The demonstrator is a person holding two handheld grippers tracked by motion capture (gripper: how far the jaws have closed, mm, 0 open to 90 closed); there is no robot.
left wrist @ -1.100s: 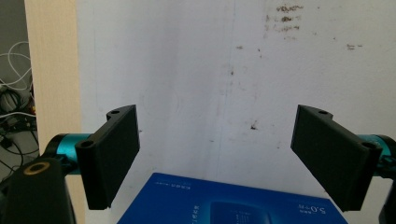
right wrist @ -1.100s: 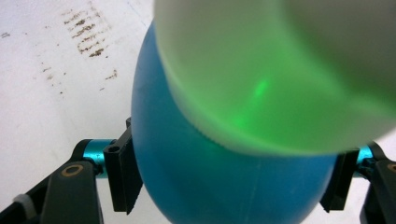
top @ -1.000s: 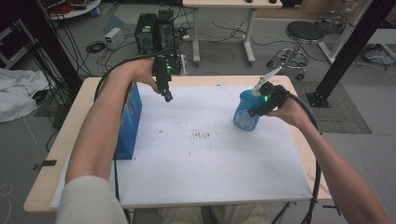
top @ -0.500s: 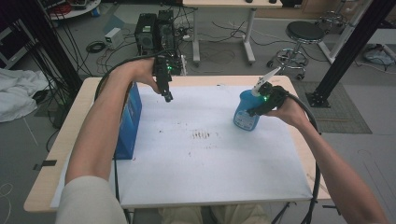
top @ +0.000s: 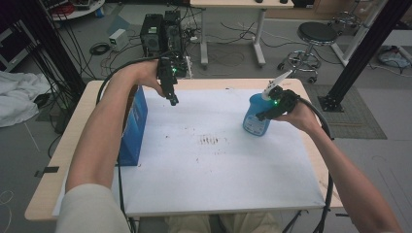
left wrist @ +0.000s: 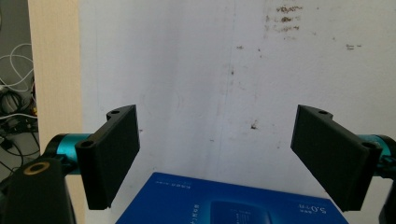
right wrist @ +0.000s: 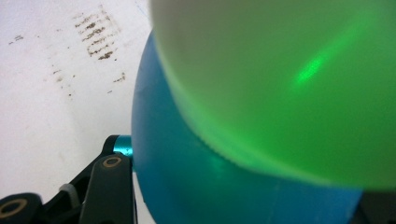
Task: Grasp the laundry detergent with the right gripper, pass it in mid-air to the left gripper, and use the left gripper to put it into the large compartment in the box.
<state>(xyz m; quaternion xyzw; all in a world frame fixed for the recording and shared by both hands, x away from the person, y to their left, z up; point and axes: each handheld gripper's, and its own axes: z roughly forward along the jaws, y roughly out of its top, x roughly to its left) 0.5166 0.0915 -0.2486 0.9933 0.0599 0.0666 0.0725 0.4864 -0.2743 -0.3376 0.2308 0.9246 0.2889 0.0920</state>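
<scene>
While the right hand-held gripper (top: 262, 115) has been closing around the blue spray bottle (top: 254, 118) at three o'clock, slick plastic suggests gripping the body; left hand-held gripper (top: 173, 99) gapes empty.

The high view looks forward and down from above the person's side of the table (top: 73, 145), far enough back to take in the whole white sheet (top: 218, 165) and the floor beyond at the top of the frame.

The left gripper view rides on the left claw (top: 173, 100) and looks steeply down at the sheet (left wrist: 196, 70) from moderately near, with the blue box (left wrist: 233, 205) at its lower edge.

The right gripper view sits almost against the blue spray bottle (right wrist: 224, 186), which blurs across most of the frame.

All three views share the brown smudges (top: 211, 141) on the sheet: upper right (left wrist: 285, 18) in the left gripper view, upper left (right wrist: 95, 35) in the right gripper view.
</scene>
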